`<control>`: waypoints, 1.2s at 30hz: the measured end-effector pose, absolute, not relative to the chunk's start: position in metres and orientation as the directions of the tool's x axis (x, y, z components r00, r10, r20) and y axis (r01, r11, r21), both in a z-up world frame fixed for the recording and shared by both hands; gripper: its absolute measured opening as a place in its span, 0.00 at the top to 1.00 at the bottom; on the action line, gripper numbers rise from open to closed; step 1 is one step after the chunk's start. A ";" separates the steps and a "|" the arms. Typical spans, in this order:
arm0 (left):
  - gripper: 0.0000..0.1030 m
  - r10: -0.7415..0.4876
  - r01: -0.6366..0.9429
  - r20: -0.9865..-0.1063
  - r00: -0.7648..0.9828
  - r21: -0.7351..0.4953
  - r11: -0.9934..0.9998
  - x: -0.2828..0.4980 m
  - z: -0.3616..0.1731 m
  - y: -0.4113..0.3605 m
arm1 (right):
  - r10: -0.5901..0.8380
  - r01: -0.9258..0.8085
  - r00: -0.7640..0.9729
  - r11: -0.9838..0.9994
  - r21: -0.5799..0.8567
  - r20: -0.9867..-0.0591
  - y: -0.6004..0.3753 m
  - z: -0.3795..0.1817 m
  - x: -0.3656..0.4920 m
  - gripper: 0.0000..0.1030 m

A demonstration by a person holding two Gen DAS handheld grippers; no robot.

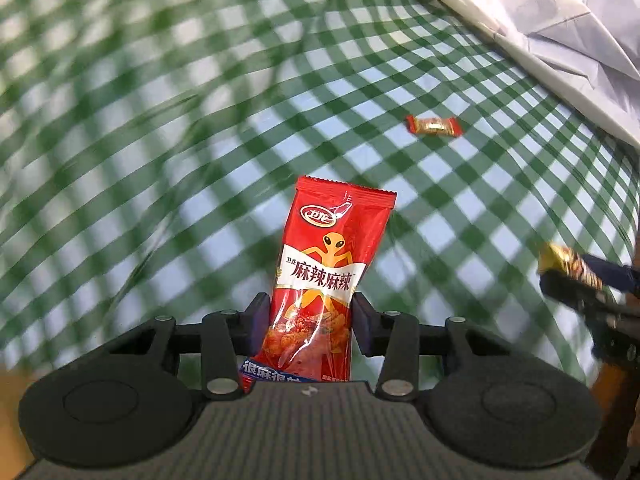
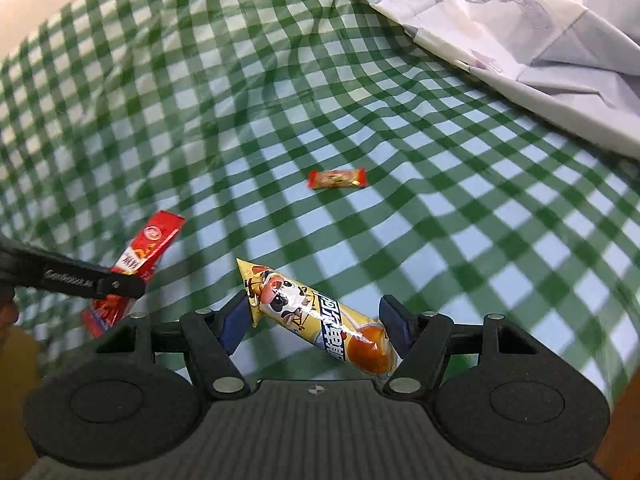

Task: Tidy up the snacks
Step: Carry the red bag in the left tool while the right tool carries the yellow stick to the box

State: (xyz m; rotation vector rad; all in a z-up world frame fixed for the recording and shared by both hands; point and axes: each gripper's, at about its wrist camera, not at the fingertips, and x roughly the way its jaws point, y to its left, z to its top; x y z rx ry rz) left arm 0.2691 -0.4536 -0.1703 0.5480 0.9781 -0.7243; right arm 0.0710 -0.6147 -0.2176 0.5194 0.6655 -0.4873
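My left gripper [image 1: 311,316] is shut on a red spicy snack packet [image 1: 324,276], held upright above the green checked tablecloth [image 1: 160,160]. My right gripper [image 2: 312,320] is shut on a yellow cartoon-cow snack packet [image 2: 320,320], which lies slanted across the jaws. A small red and gold candy [image 1: 434,125] lies on the cloth ahead; it also shows in the right wrist view [image 2: 338,179]. The left gripper with the red packet [image 2: 136,268] shows at the left of the right wrist view. The right gripper with its yellow packet [image 1: 568,266] shows at the right edge of the left wrist view.
A crumpled grey-white printed sheet [image 1: 560,32] covers the far right of the cloth, also in the right wrist view [image 2: 540,28]. A brown table edge [image 2: 620,440] shows at the lower right. The cloth is wrinkled at the far left.
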 end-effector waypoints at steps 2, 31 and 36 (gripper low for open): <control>0.53 -0.284 0.732 -0.885 0.370 0.089 0.675 0.246 -0.154 -0.429 | -0.245 0.566 0.694 0.767 0.302 -0.677 -0.601 -0.203 0.060 0.32; 0.53 -0.116 0.331 -0.829 0.547 0.087 0.940 0.017 -0.044 -0.067 | 0.141 0.077 0.761 0.950 0.304 -0.633 -0.258 -0.064 -0.055 0.31; 0.53 -0.126 0.317 -0.820 0.558 0.070 0.946 0.013 -0.044 -0.055 | 0.112 0.073 0.767 0.963 0.259 -0.632 -0.244 -0.057 -0.061 0.31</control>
